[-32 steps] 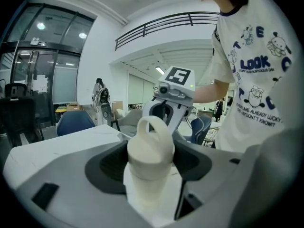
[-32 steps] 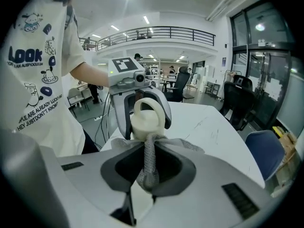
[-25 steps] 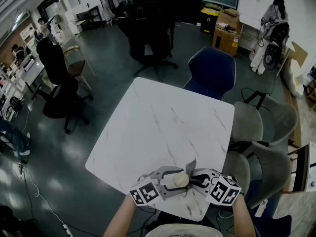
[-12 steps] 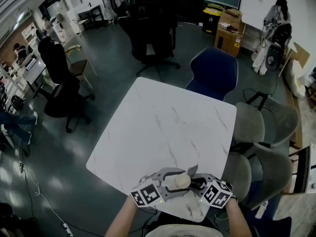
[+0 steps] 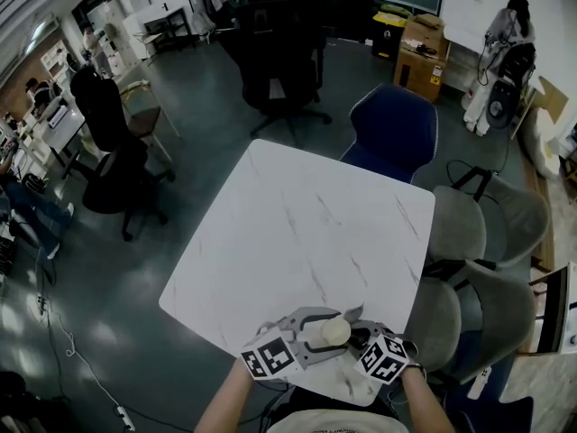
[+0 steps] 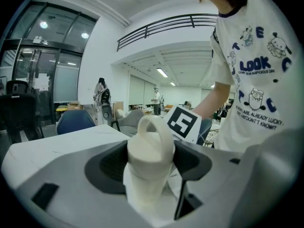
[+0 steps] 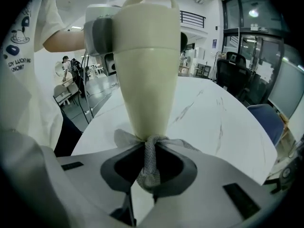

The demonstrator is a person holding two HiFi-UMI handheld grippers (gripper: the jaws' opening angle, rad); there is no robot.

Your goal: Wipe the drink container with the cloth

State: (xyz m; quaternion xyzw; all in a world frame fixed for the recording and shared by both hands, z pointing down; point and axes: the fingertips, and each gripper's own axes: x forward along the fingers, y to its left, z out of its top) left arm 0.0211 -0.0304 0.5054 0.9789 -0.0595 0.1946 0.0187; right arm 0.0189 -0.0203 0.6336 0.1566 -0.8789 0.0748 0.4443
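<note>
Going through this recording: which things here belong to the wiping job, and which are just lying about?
Part of the job:
drink container, held in the left gripper
cloth, pinched in the right gripper, at the container's lower end

Just about:
white table
blue chair
grey chairs
black office chair
cardboard box

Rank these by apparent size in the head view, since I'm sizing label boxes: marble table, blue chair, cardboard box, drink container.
1. Marble table
2. Blue chair
3. Cardboard box, farther away
4. Drink container
</note>
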